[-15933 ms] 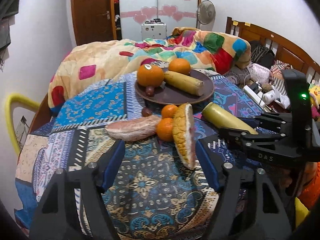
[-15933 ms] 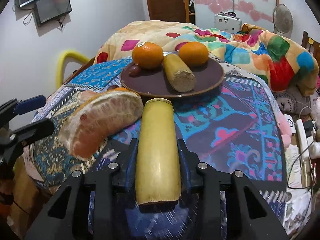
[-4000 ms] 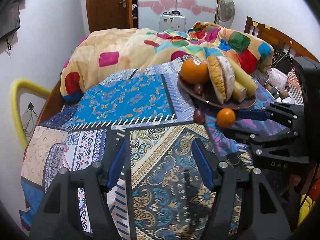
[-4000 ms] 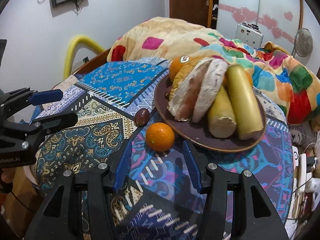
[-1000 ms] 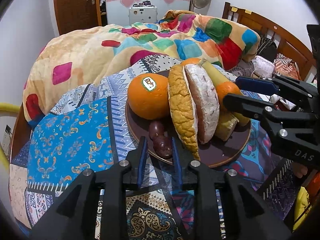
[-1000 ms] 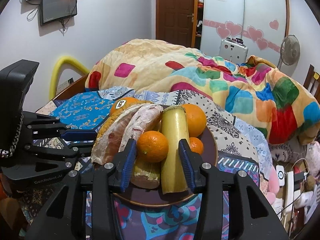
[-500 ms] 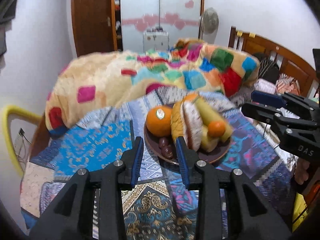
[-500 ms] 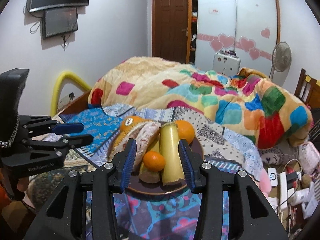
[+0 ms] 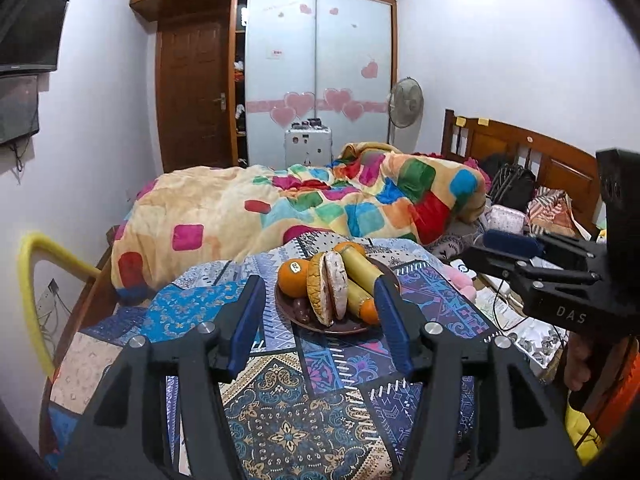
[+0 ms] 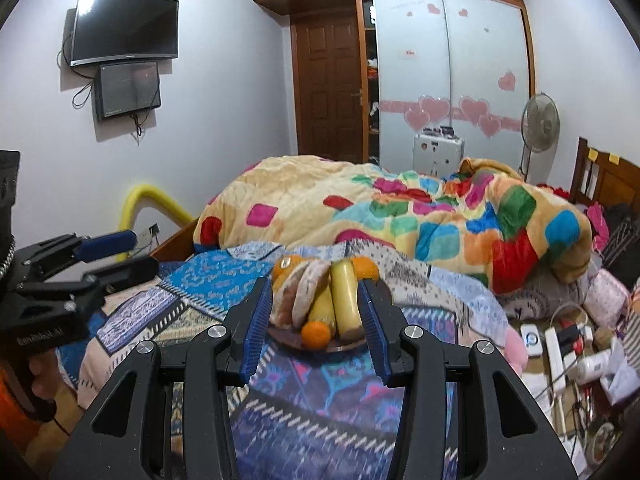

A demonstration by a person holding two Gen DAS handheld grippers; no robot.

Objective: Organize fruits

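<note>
left hand-held gripper (image 9: 318, 312): jaws just opening, holding nothing
right hand-held gripper (image 10: 316, 316): released, empty
plate (image 9: 340, 326): lying ahead of both, fruit piled on it

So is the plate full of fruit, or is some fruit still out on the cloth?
Full: the plate carries all the fruit in view, piled closely, and no fruit lies on the patterned cloth.

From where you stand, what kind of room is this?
Almost certainly a bedroom in a home: a bed with a wooden headboard and a colourful patchwork blanket, a sliding-door wardrobe with heart stickers, and a wall-mounted TV.
</note>
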